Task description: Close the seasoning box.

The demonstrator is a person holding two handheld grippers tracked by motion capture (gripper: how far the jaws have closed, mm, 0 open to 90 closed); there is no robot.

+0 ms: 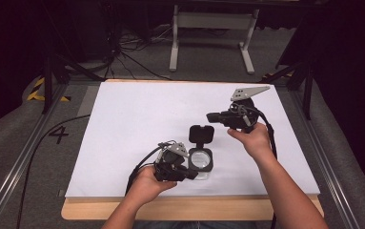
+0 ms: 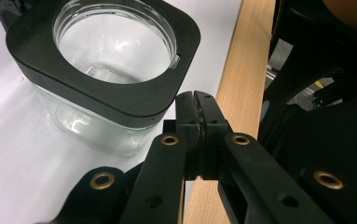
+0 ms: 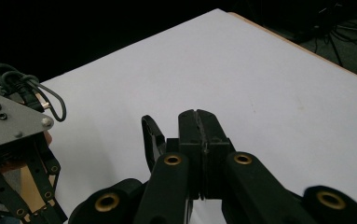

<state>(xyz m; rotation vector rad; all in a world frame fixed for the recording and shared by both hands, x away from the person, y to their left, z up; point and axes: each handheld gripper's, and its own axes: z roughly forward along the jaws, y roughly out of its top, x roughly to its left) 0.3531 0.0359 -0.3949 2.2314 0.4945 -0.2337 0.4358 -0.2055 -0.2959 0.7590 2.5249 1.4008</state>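
A clear glass jar (image 1: 200, 161) with a square black rim stands on the white sheet (image 1: 142, 114), near the front. Its hinged black lid (image 1: 201, 134) is swung open behind it. My left gripper (image 1: 193, 175) is shut and empty, its tips just beside the jar's front corner. In the left gripper view the jar (image 2: 106, 60) is close up at the upper left, with the shut left gripper (image 2: 195, 99) just right of its rim. My right gripper (image 1: 210, 116) is held above the sheet, beyond the lid, shut with nothing in it. In the right gripper view the right gripper (image 3: 197, 116) points across the bare sheet, a black curved edge (image 3: 149, 140) beside it.
The sheet lies on a wooden tabletop (image 1: 194, 207) whose bare edge runs along the front. Metal rails flank the table. Behind it are floor cables and a white metal frame (image 1: 213, 21). The far and left parts of the sheet are bare.
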